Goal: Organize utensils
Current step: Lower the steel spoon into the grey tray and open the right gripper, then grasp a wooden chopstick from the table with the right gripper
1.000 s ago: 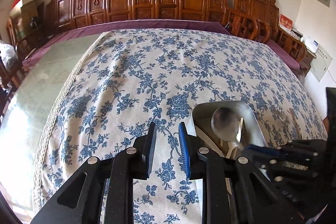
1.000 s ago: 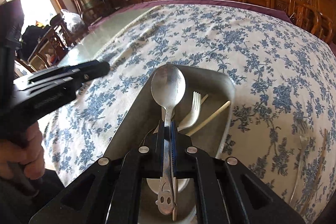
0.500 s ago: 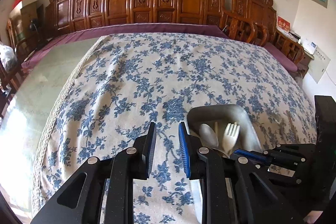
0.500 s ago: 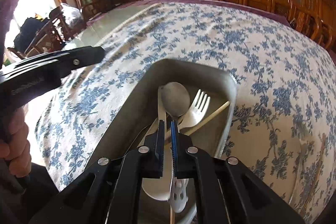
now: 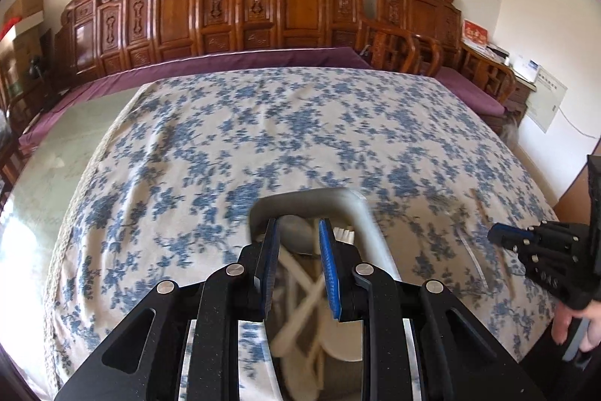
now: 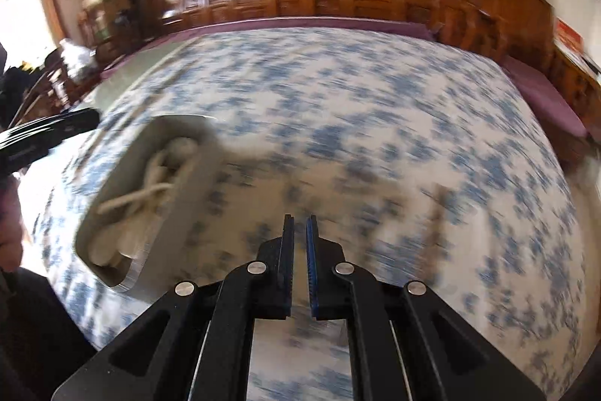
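A grey metal tray (image 5: 370, 213) on the blue-flowered tablecloth holds a white spoon, a white fork (image 5: 343, 233) and other pale utensils, all blurred. My left gripper (image 5: 298, 222) hangs over the tray's near end, open, with nothing between its blue pads. In the right wrist view the tray (image 6: 176, 213) lies to the left and my right gripper (image 6: 299, 220) is over bare cloth beside it, its jaws almost together and empty. A brown chopstick (image 6: 437, 205) and a faint clear utensil (image 5: 471, 254) lie loose on the cloth. Each view shows the other gripper: the right gripper (image 5: 496, 235), the left gripper (image 6: 88, 118).
Carved wooden chairs (image 5: 300, 6) line the far side of the table. The flowered cloth (image 5: 263, 123) ends at a bare glass top (image 5: 56, 156) on the left. A person's hand (image 5: 571, 322) grips the right tool at the lower right.
The right gripper held a metal spoon above the tray, then left it there and swung right over the cloth, empty. The left gripper shifted right until it stood over the tray.
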Tool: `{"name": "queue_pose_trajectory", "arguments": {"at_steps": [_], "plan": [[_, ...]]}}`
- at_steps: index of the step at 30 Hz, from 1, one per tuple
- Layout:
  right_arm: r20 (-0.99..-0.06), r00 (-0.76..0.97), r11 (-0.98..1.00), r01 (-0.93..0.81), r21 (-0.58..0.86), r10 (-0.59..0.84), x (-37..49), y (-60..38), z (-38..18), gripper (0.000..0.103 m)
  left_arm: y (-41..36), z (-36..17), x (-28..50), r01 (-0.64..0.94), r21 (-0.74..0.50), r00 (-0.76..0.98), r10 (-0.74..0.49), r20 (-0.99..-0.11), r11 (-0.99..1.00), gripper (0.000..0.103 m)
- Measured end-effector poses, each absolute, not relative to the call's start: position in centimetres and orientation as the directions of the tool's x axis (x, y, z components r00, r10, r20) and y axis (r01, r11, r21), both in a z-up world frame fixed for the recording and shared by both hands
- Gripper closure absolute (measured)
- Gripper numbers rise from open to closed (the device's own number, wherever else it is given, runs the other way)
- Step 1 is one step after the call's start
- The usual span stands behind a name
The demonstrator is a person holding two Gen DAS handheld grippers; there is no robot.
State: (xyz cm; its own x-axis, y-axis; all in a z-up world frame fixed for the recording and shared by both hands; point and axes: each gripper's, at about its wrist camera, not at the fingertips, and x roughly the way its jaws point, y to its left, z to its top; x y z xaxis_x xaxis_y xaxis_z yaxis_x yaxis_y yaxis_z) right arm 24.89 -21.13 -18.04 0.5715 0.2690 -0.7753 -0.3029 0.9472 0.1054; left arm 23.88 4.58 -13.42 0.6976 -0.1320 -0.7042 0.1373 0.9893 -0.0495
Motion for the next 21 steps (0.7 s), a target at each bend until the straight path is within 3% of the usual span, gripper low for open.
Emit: {"name": "queue_pose_trajectory", "arguments": {"at_steps": [4,9,19,21], "plan": [[-0.785,0.586,0.967,-0.246,0.066,0.202,24.7,-24.6,-19.4,0.082,2.5,-13.3,23.4,0.157,-0.049,0.699,-0.146,-0.7,0.986,0.082],[-0.805,0.568,0.977,-0.206,0.06,0.169,24.6,-27.3,-21.6,0.08,-0.4,-13.7,22.8,0.189,-0.036,0.69,-0.159,-0.706,0.981,0.08],[-0.836,0.528,0.98,-0.195,0.049,0.146,25.6,-27.6,-24.8,0.075,-4.6,-15.2,22.0,0.234,0.011,0.683,-0.156,-0.713,0.972,0.05],[-0.835,0.536,0.977,-0.211,0.009,0.124,25.4,-27.3,-25.1,0.075,-5.0,-15.7,21.9,0.243,0.013,0.677,-0.16,-0.719,0.97,0.05]]}}
